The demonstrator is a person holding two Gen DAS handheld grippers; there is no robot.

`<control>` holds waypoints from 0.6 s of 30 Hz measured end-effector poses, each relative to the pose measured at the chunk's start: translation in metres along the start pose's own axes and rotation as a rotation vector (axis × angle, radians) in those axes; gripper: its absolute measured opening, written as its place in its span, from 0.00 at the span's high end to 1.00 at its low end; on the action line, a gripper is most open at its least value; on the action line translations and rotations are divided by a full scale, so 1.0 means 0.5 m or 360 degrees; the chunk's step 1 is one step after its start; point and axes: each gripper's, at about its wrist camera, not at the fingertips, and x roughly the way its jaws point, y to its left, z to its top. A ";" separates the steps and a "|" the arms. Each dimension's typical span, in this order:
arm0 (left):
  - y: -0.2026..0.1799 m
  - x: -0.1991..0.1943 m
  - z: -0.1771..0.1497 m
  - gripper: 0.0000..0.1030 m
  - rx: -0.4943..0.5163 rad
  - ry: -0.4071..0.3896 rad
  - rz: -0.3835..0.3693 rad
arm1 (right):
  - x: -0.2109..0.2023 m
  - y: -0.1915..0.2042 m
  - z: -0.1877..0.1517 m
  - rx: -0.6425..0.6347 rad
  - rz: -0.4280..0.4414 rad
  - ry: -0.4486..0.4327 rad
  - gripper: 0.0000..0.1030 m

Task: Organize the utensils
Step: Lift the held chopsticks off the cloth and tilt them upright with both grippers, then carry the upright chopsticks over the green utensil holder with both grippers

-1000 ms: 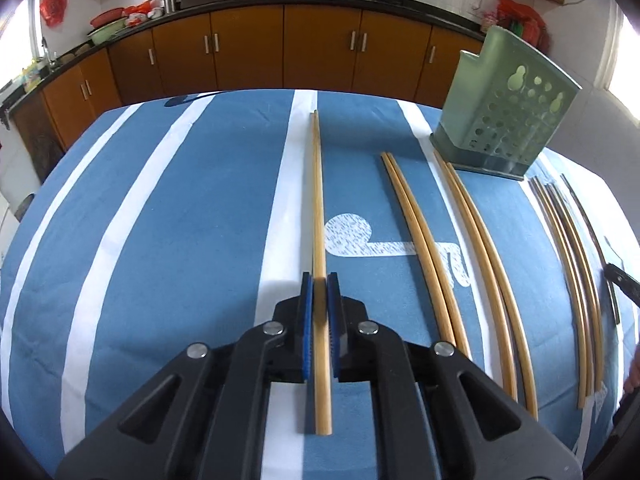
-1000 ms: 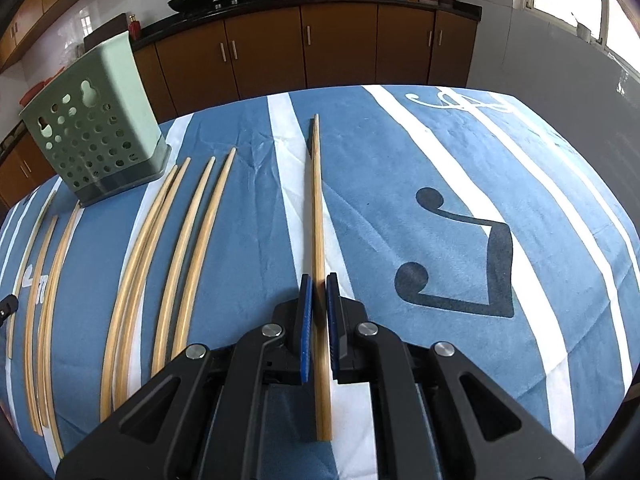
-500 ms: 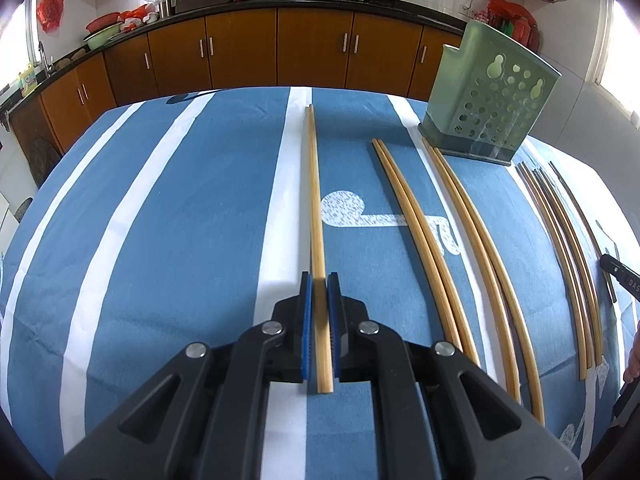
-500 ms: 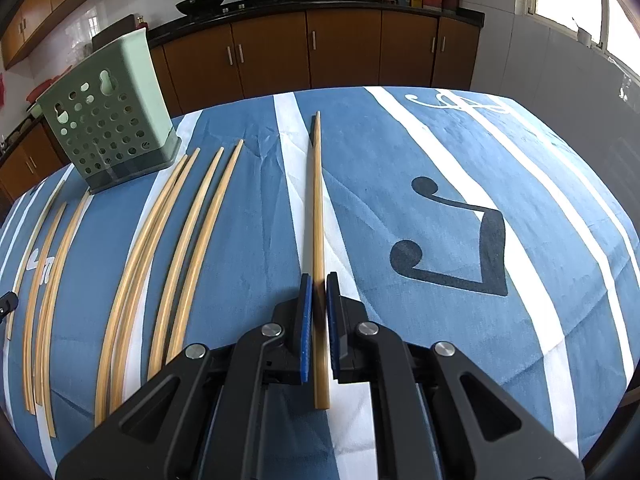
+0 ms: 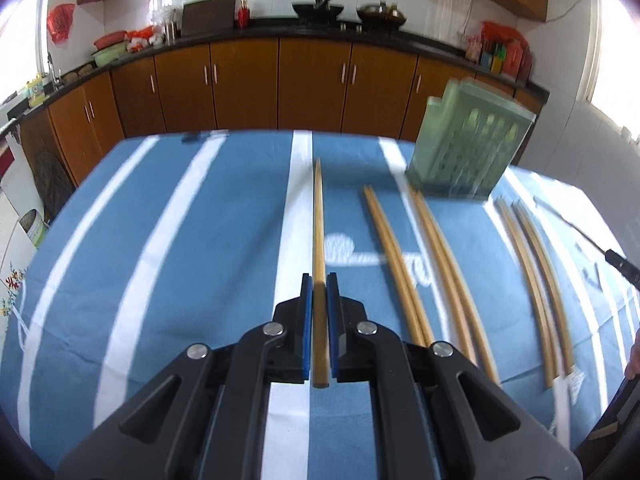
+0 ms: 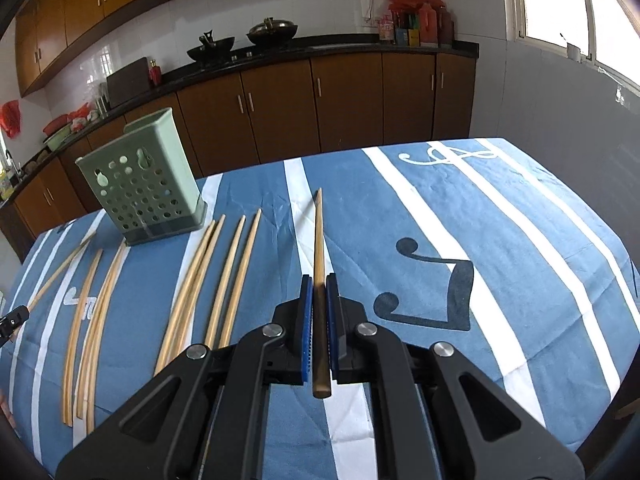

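My left gripper (image 5: 319,280) is shut on a wooden chopstick (image 5: 318,224) that points forward, lifted over the blue striped tablecloth (image 5: 192,248). My right gripper (image 6: 319,280) is shut on another wooden chopstick (image 6: 318,236), also lifted. A green perforated utensil holder (image 5: 468,148) stands at the far right in the left wrist view and at the far left in the right wrist view (image 6: 140,192). Several loose chopsticks (image 5: 400,272) lie in pairs on the cloth between the grippers, also shown in the right wrist view (image 6: 208,280).
Brown kitchen cabinets (image 6: 352,100) with a dark counter run behind the table. The table's far edge (image 5: 256,132) is close beyond the chopstick tips. The other gripper's tip shows at each view's side edge (image 5: 624,266).
Both grippers have risen and tilted up with their chopsticks; the table has dropped lower in both views and more of the kitchen shows. The holder blurs in the left view.
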 end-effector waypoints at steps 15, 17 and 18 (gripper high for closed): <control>0.001 -0.150 0.110 0.92 -0.0093 -0.0434 -0.0002 | -0.087 0.008 0.073 0.0026 0.0062 -0.0275 0.93; 0.000 -0.161 0.121 0.92 -0.0089 -0.0461 0.0002 | -0.091 0.008 0.080 0.0034 0.0074 -0.0287 0.93; -0.001 -0.166 0.127 0.92 -0.0086 -0.0473 0.0006 | -0.093 0.009 0.083 0.0036 0.0079 -0.0292 0.93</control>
